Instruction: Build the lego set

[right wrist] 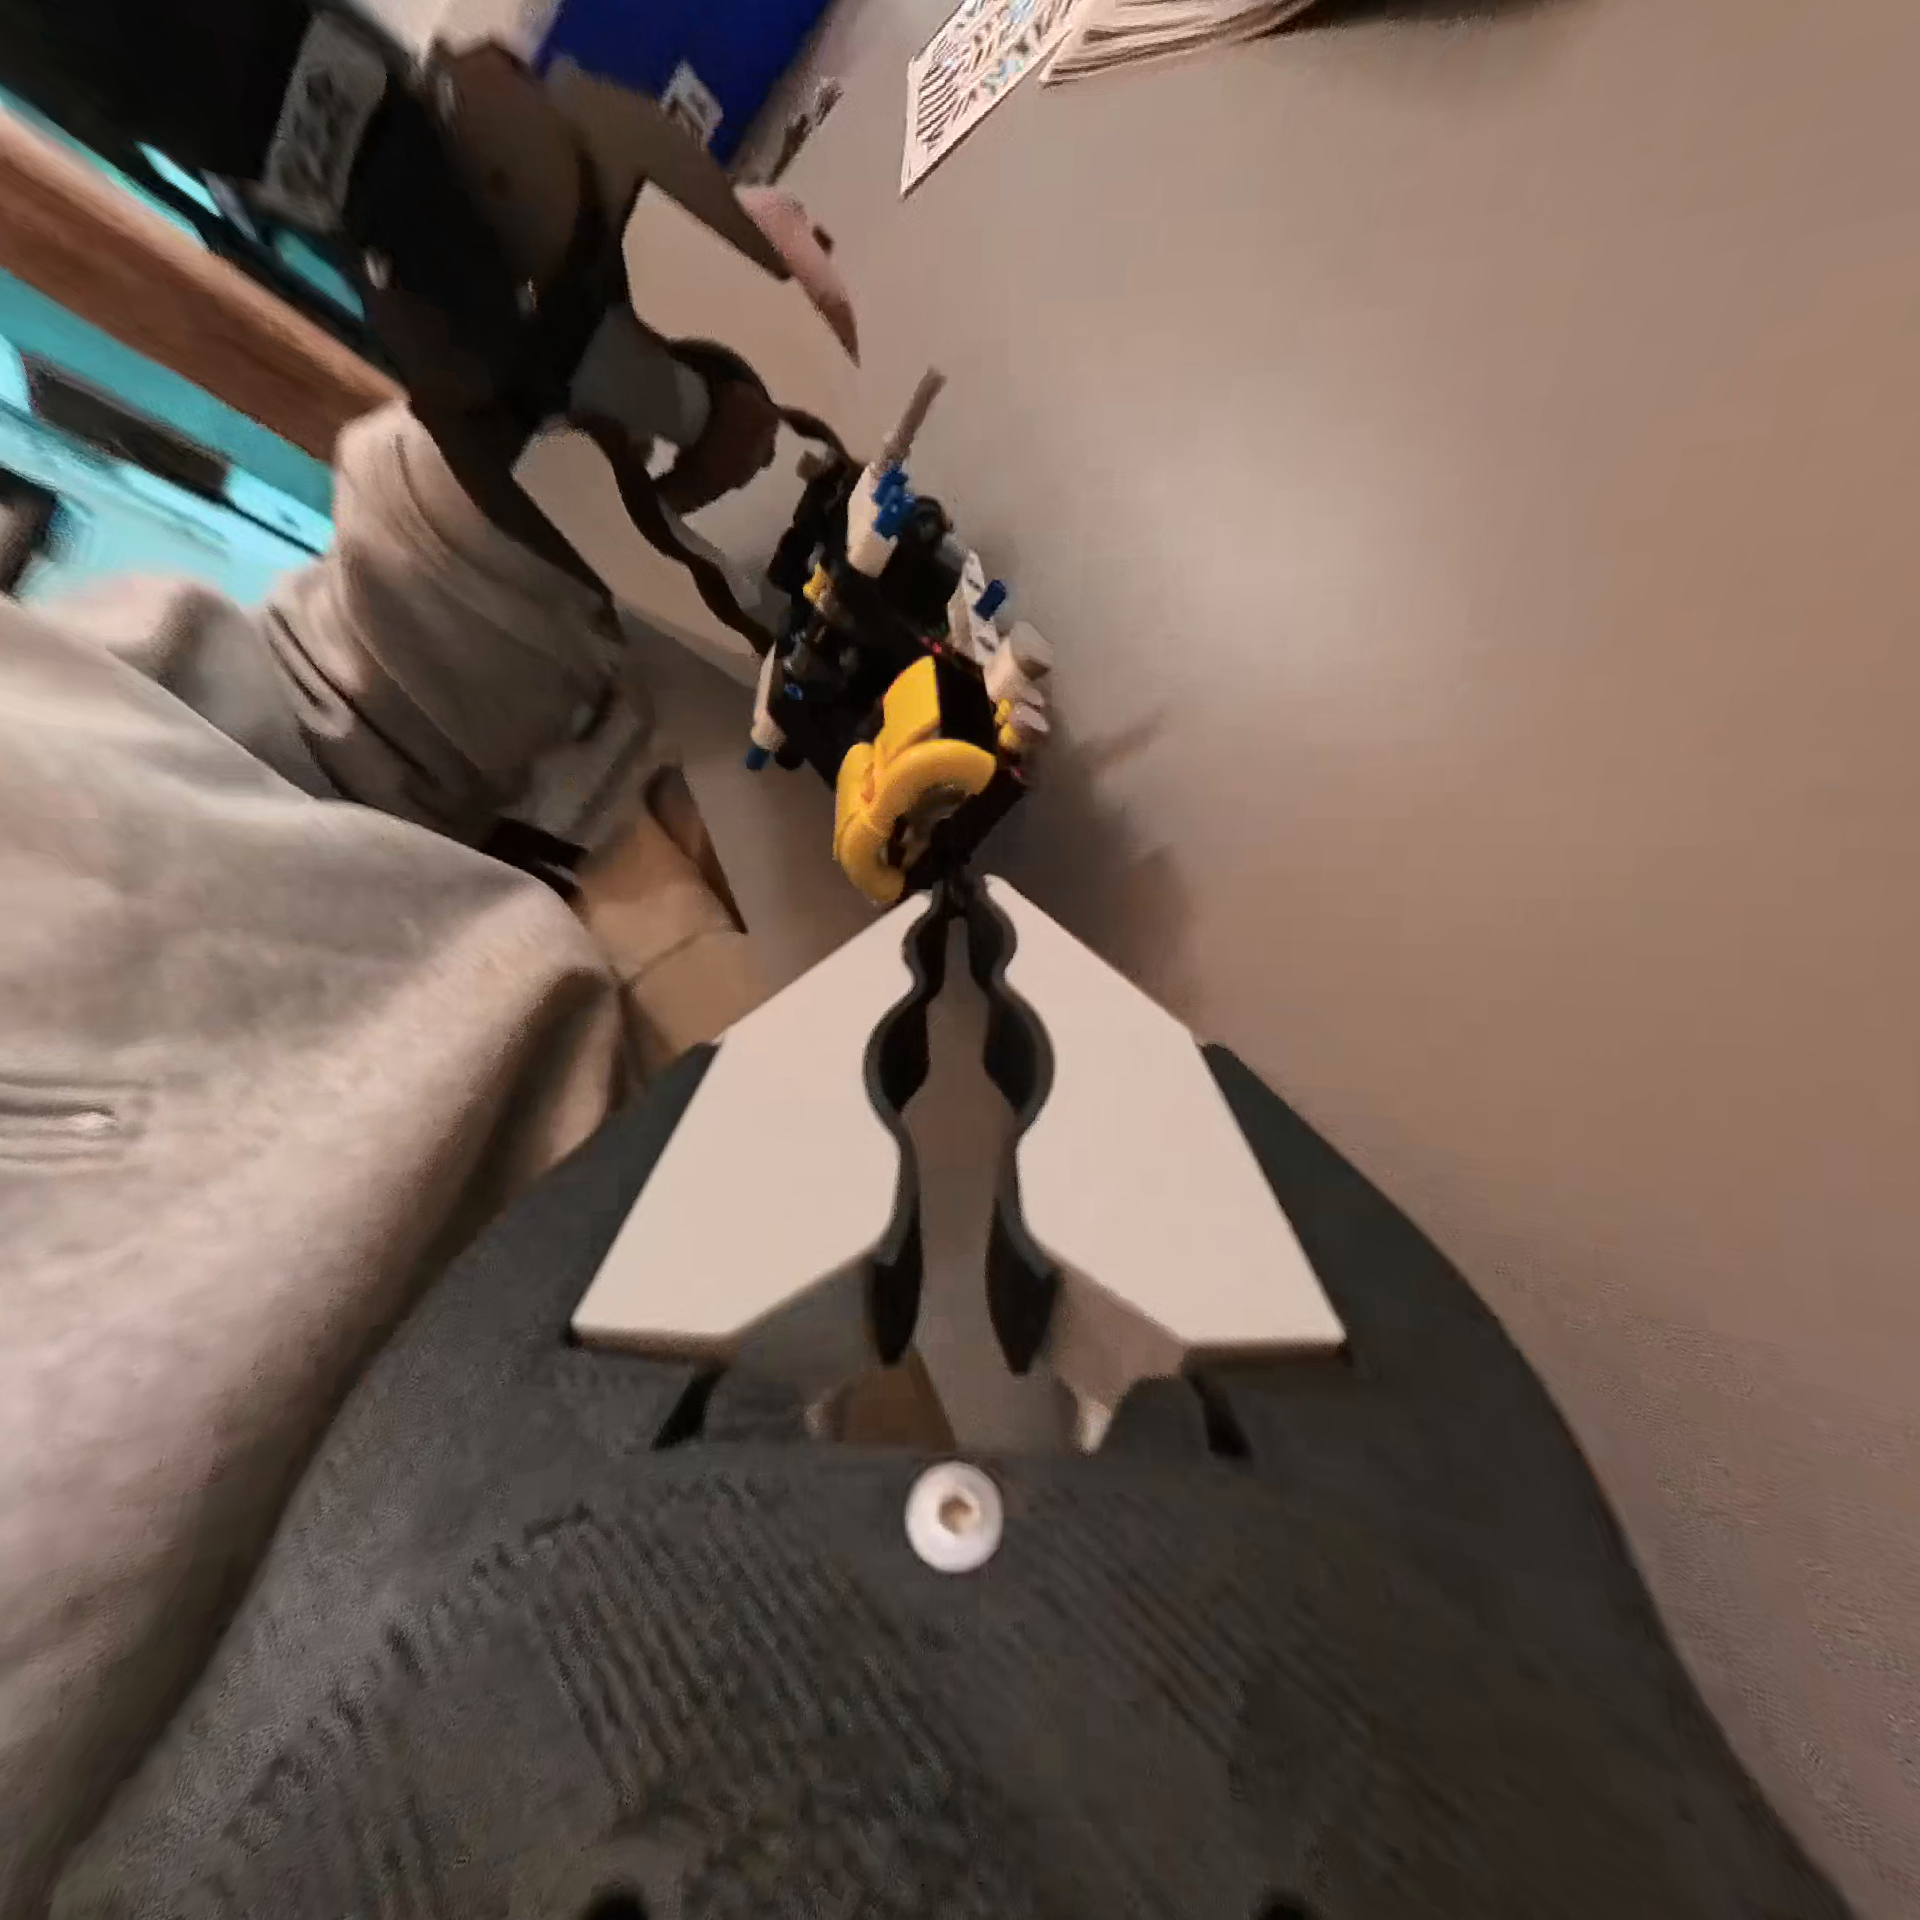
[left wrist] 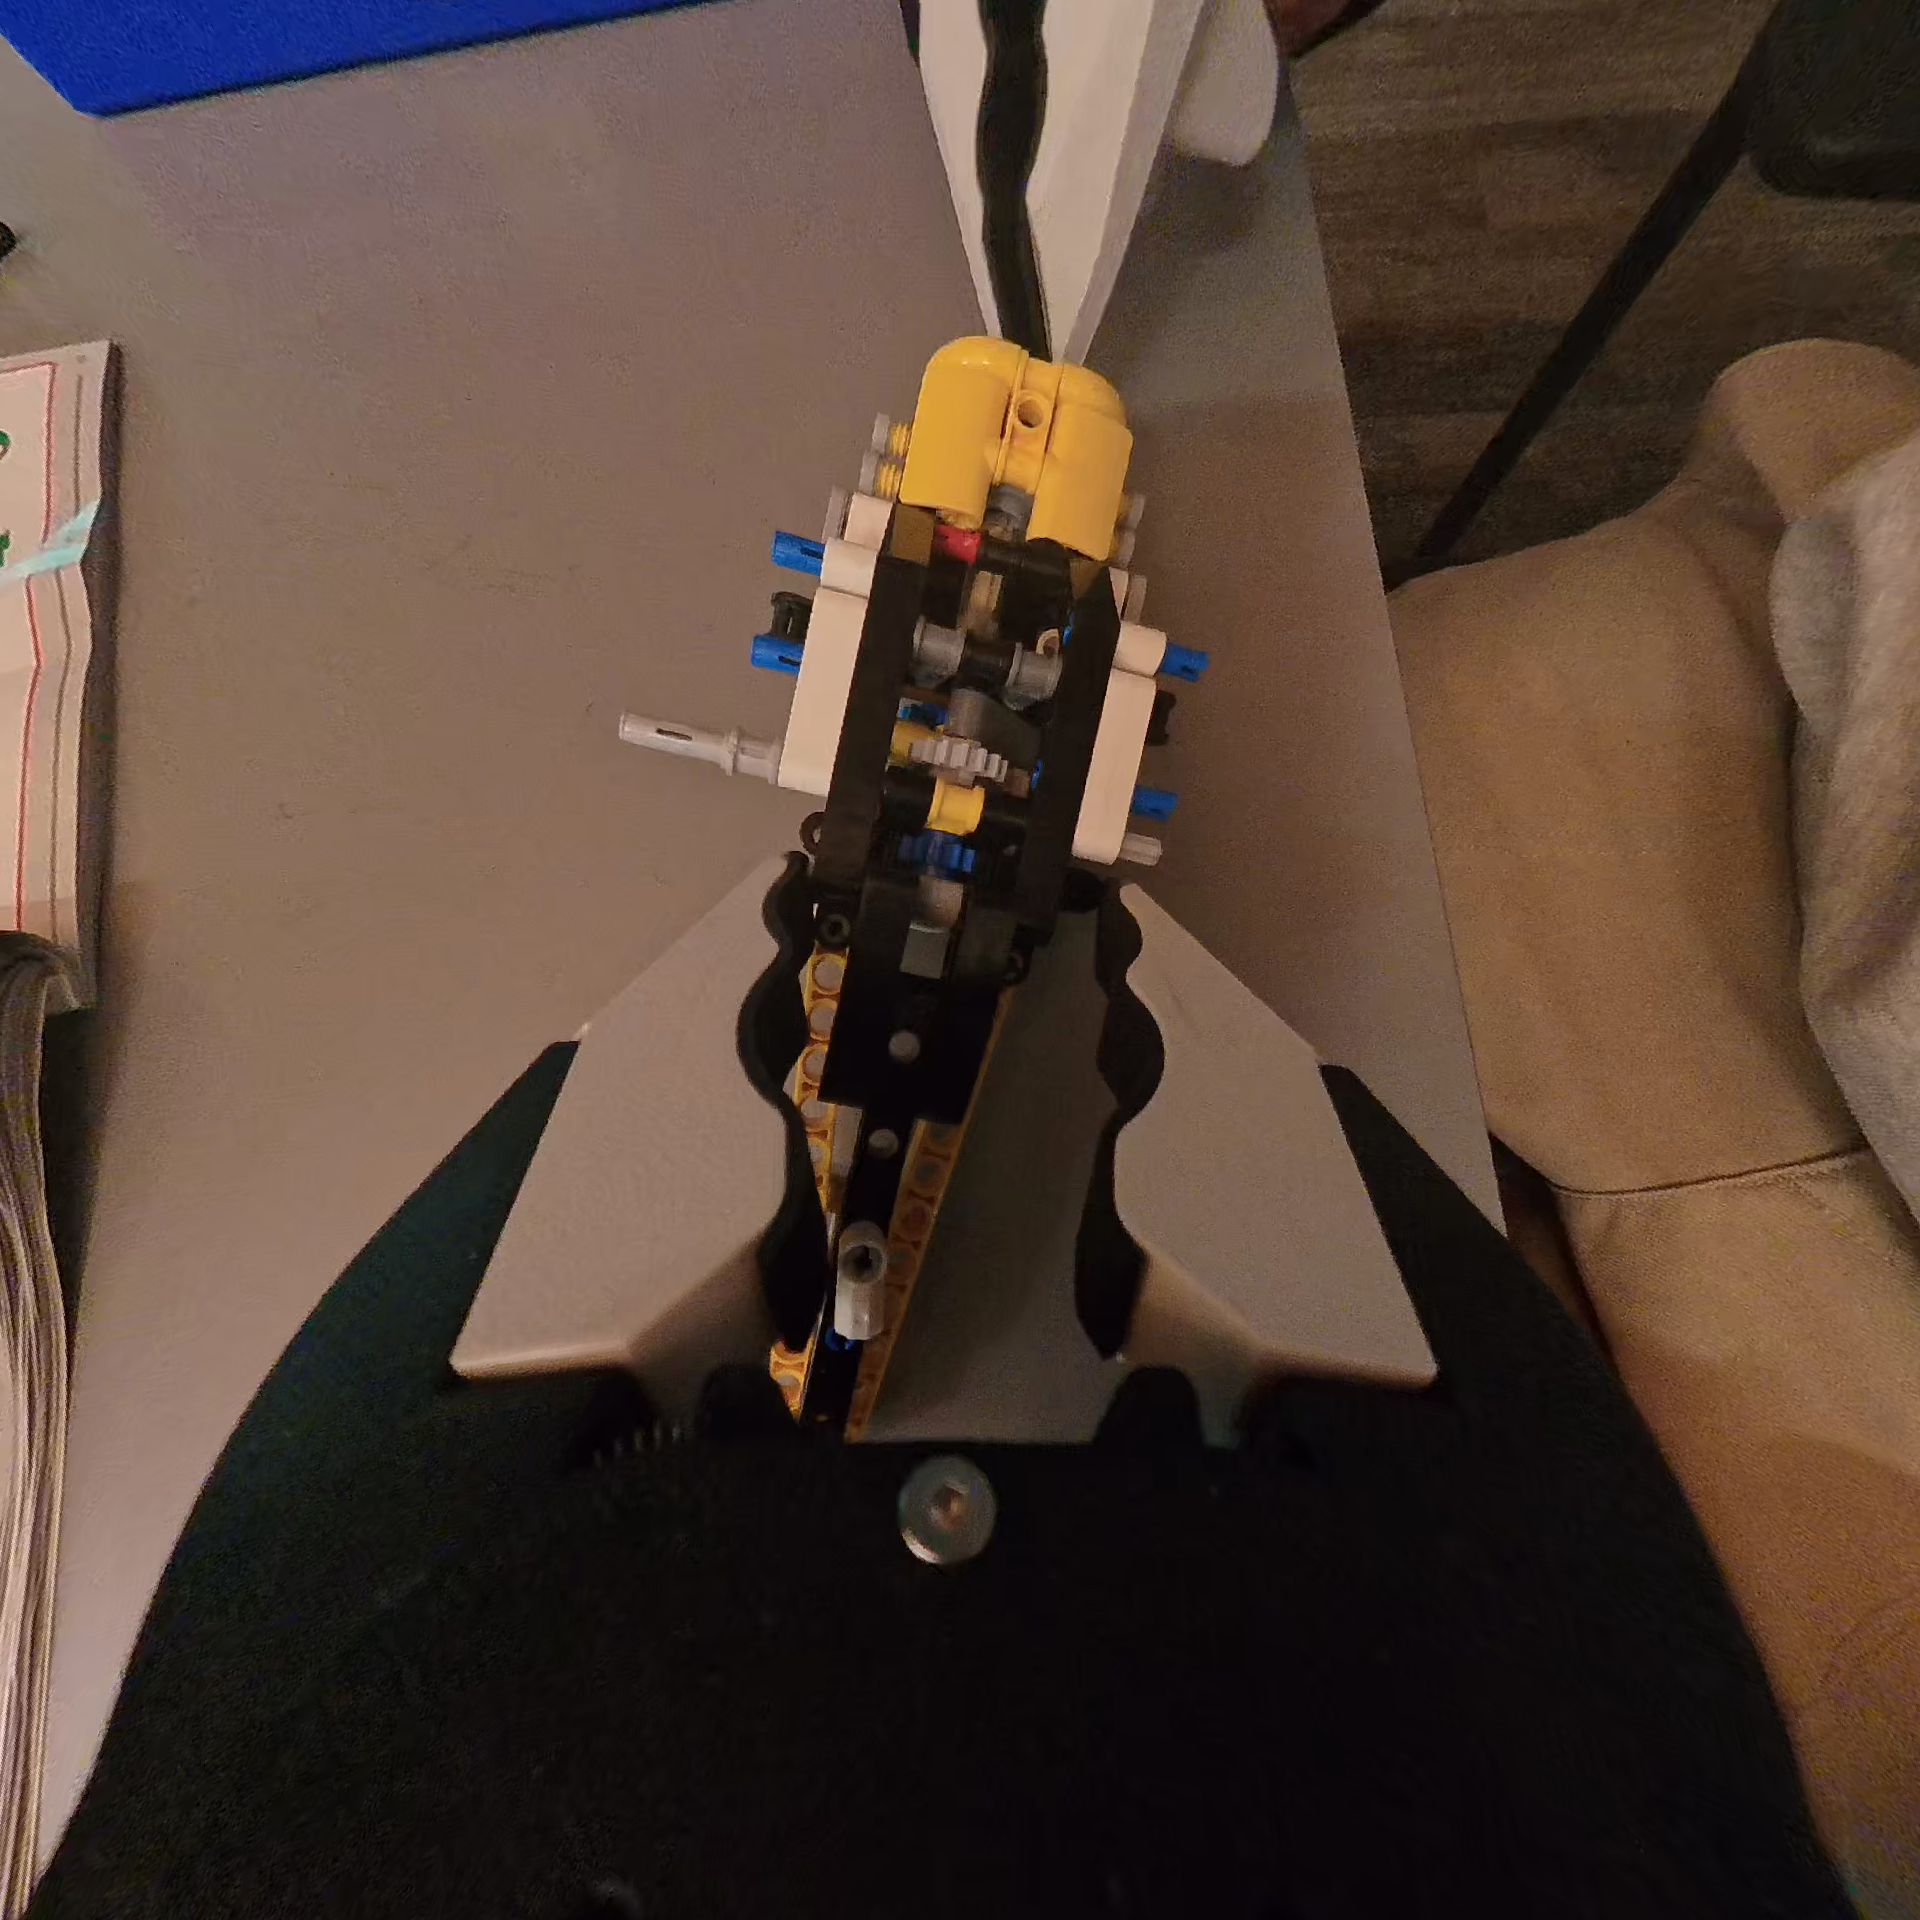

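The lego model (left wrist: pixel 956 727) is a long black, yellow and white build with blue pins, a grey gear and a grey axle sticking out to the left. My left gripper (left wrist: pixel 956 894) is shut on its black and yellow beam end and holds it above the grey table (left wrist: pixel 416 520). My right gripper (right wrist: pixel 951 894) is shut, its tips pinching a thin black part at the yellow rounded end of the model (right wrist: pixel 904 769). The right gripper also shows in the left wrist view (left wrist: pixel 1039 260), coming from the far side. The left gripper also shows in the right wrist view (right wrist: pixel 644 436), blurred.
A blue box (left wrist: pixel 312 52) lies at the table's far left. An instruction booklet (left wrist: pixel 42 644) lies at the left edge. A beige cushion (left wrist: pixel 1662 831) sits past the table's right edge. A sticker sheet (right wrist: pixel 977 94) lies on the table. Grey cloth (right wrist: pixel 260 935) fills the left.
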Demonstrator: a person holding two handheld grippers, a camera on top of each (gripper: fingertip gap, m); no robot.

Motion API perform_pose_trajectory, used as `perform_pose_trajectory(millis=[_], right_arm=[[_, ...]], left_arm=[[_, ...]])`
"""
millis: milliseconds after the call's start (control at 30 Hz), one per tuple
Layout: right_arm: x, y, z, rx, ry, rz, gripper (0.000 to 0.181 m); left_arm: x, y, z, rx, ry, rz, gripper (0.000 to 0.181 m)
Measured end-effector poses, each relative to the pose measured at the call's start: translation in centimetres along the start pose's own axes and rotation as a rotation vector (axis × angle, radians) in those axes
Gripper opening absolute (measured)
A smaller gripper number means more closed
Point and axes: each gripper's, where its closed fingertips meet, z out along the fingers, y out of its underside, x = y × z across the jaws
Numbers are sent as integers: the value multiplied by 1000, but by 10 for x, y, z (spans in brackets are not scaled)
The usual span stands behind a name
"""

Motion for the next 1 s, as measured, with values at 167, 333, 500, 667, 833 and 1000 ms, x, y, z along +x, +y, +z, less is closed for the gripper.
perform_pose_trajectory(millis=[167, 333, 500, 667, 833, 1000], right_arm=[[1, -1, 0, 36, -57, 159, 1], [3, -2, 0, 7, 60, -132, 2], [4, -1, 0, -25, 214, -553, 2], [4, -2, -1, -44, 376, -1033, 2], [7, -3, -1, -118, 529, -1377, 2], [10, -5, -1, -158, 619, -1539, 2]], left_arm=[[0, 0, 0, 0, 0, -1, 54], [0, 0, 0, 2, 2, -5, 54], [0, 0, 0, 3, 1, -6, 54], [-1, 0, 0, 3, 1, -6, 54], [-1, 0, 1, 3, 2, -9, 54], [-1, 0, 1, 3, 2, -10, 54]])
